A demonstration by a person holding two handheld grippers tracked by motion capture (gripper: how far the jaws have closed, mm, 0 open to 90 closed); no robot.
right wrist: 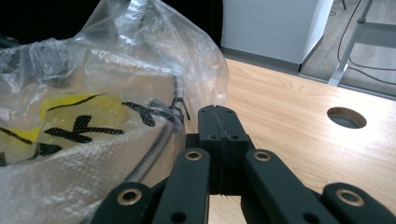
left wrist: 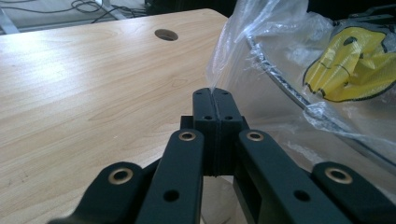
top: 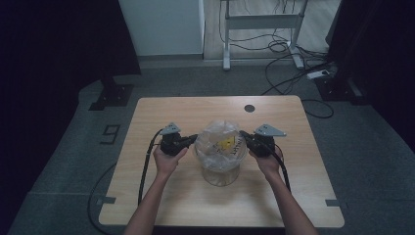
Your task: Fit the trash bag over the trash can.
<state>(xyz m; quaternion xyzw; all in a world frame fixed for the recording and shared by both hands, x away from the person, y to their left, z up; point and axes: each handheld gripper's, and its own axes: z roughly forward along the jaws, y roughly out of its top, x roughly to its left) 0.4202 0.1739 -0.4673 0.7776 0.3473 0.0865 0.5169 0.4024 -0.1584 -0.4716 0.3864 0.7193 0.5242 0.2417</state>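
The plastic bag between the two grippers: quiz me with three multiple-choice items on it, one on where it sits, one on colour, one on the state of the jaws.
1. Where does the plastic bag sit on the table?
A. At the far left corner
B. Near the middle, between the two grippers
C. Hanging off the near edge

2. What colour is the thing inside the bag?
A. Yellow with black marks
B. Red
C. Plain blue

3. How do the jaws of the left gripper and right gripper stand?
A. Both wide open
B. Left open, right closed
C. Both closed

Answers: 1 B, the high view shows the bag mid-table with a gripper on either side. 2 A, both gripper views show the yellow thing with black markings through the clear film. 3 C, in each gripper view the two jaws meet; the left pair pinches a fold of bag film, while film between the right pair cannot be made out.
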